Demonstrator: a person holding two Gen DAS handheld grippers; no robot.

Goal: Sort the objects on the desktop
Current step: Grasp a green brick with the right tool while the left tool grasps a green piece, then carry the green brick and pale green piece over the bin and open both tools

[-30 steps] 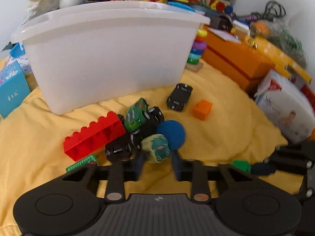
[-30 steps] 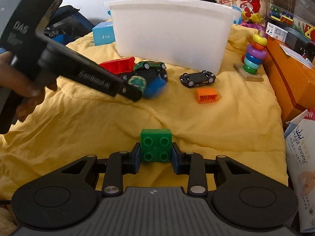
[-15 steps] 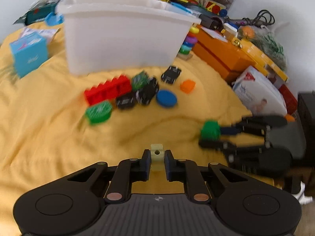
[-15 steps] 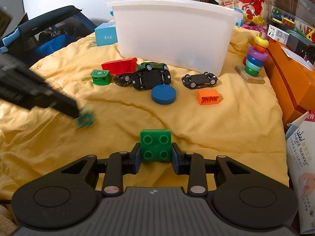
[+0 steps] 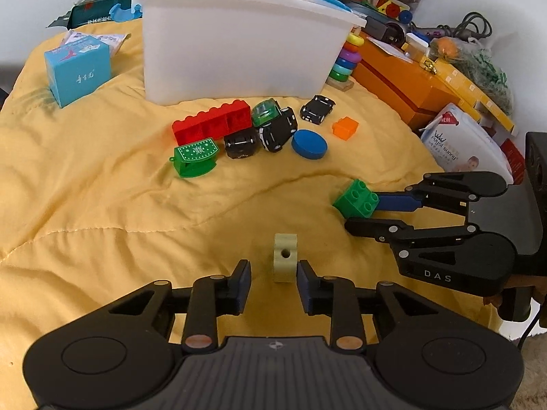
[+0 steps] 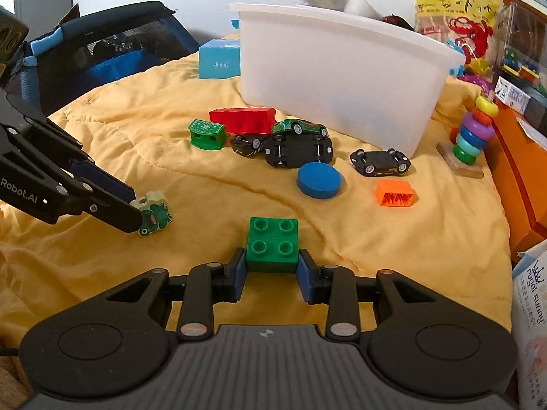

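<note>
Between the left jaws stands the frog piece (image 5: 285,258), untouched.

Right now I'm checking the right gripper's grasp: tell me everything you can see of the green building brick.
The green building brick is a square block of glossy plastic with four round studs on top. It sits level, studs up, pinched on two opposite sides by the right gripper, low over the yellow quilt, apart from the other toys.
</note>
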